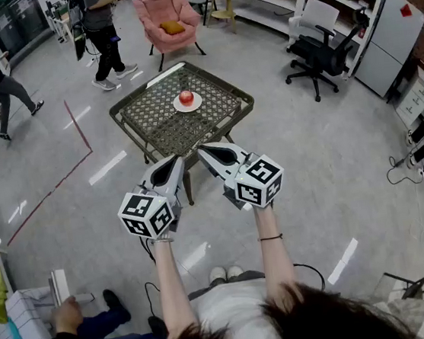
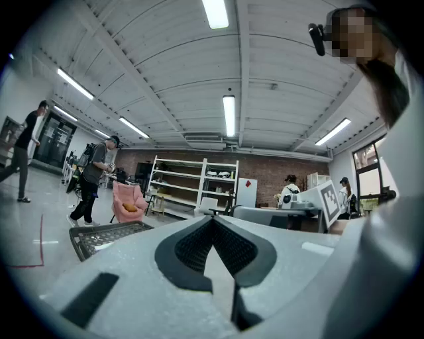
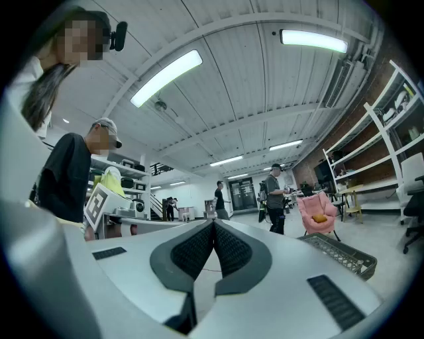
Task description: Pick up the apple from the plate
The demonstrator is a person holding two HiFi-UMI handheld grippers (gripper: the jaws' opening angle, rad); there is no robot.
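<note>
Though far from left tool (image 1: 175,160) and right tool (image 1: 203,149), apple (image 1: 186,97) on plate (image 1: 197,105).

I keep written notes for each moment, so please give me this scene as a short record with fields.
apple: red, on the plate, untouched
plate: white, near the middle of the mesh table
left gripper: shut, empty, short of the table
right gripper: shut, empty, beside the left one
beyond the table: pink armchair

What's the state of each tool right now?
Left tool: closed, nothing held.
Right tool: closed, nothing held.
</note>
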